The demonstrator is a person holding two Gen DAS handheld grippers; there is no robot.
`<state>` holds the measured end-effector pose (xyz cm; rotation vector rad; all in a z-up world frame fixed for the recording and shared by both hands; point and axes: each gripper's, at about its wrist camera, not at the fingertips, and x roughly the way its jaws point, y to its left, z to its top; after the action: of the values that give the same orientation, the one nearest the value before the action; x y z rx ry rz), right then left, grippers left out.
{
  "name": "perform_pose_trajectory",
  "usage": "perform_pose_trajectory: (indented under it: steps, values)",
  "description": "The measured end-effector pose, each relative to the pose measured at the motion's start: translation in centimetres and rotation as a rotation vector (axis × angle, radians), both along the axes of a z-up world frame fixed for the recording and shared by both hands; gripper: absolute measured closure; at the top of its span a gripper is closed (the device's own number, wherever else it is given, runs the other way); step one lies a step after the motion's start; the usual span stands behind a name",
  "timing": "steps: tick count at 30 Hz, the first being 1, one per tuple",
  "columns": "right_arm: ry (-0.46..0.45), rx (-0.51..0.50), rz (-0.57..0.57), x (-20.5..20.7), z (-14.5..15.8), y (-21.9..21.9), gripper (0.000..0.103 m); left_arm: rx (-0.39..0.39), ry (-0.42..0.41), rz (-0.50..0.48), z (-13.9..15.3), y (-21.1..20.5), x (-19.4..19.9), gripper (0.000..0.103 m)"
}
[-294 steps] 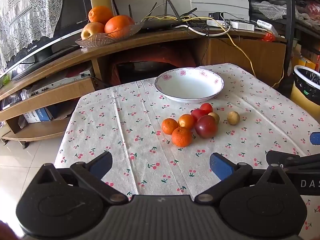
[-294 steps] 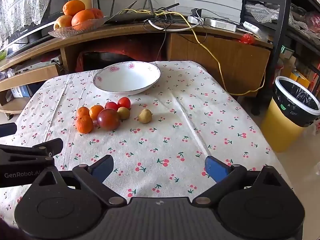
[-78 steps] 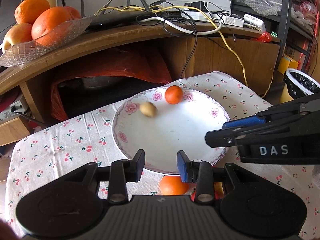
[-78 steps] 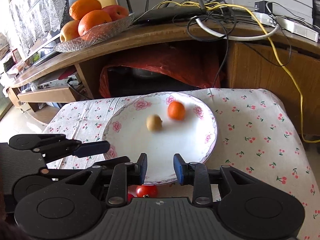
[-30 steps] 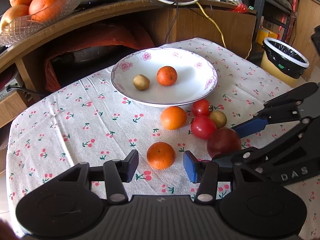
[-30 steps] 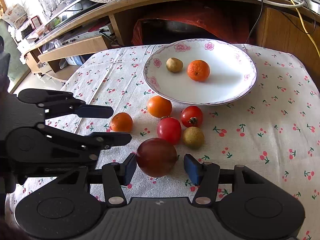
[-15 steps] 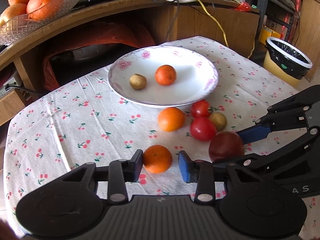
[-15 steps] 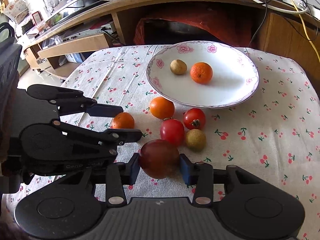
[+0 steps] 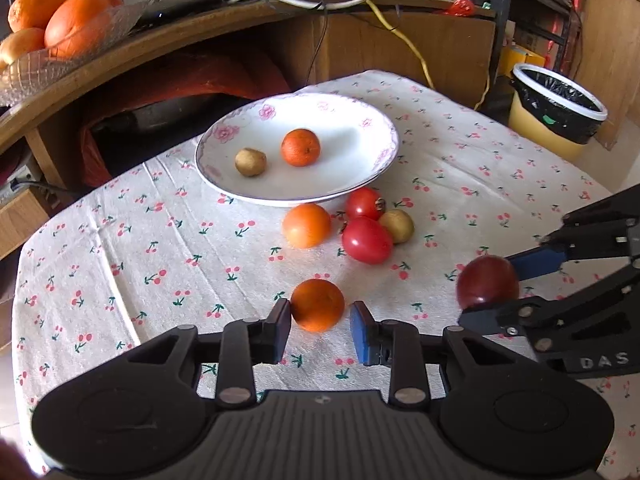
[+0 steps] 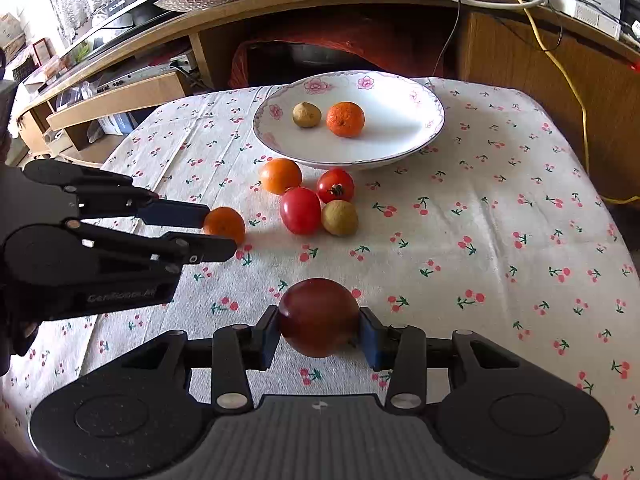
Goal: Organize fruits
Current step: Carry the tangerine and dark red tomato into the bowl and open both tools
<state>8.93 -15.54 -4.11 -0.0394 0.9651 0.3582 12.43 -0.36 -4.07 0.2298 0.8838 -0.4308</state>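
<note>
A white floral bowl [image 9: 372, 168] [image 10: 416, 144] holds a small orange [image 9: 300, 147] and a brown kiwi-like fruit [image 9: 250, 162]. My left gripper [image 9: 319, 322] has its jaws around a small orange [image 9: 317, 305] [image 10: 224, 224], pads nearly touching it. My right gripper [image 10: 319, 332] is shut on a dark red apple [image 10: 319, 317] [image 9: 487, 282] and holds it above the cloth. On the cloth in front of the bowl lie another orange [image 9: 307, 225], two red tomatoes [image 9: 366, 240] [image 9: 364, 203] and a brown fruit [image 9: 396, 225].
A wooden shelf [image 9: 168, 32] behind the table carries a glass dish of large oranges [image 9: 72, 20] and cables. A yellow bin with a black bag [image 9: 554, 116] stands on the floor to the right. The cherry-print tablecloth [image 10: 500, 240] has bare room on the right.
My right gripper has lifted the dark red apple and pulled it back from the other fruit. My left gripper has narrowed around the small orange.
</note>
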Motion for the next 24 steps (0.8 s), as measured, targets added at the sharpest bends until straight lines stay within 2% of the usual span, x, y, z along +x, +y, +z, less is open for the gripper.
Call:
perform_pose_trajectory:
  steps: [6,10,15,19,22,24]
  values:
    - [-0.007,0.013,0.003,0.1,-0.17,-0.21,0.065,0.002,0.004,0.021,-0.54,-0.24,0.58,0.059]
    - [-0.006,0.021,-0.011,0.28,-0.14,-0.51,0.058,0.005,-0.001,0.016,-0.58,-0.61,0.73,0.057]
    - [-0.01,0.021,-0.012,0.41,-0.12,-0.38,0.058,-0.01,0.0,0.029,-0.69,-0.3,0.66,0.056]
    - [-0.014,0.009,-0.011,0.48,-0.12,-0.11,0.058,0.013,-0.011,0.027,-0.6,-0.6,0.34,0.058]
    - [0.0,0.006,-0.006,0.37,-0.21,0.06,0.067,0.018,-0.018,0.022,-0.6,-0.65,0.21,0.059]
    - [-0.005,-0.005,-0.003,0.42,-0.16,0.32,0.067,0.02,-0.022,0.021,-0.58,-0.79,0.24,0.061]
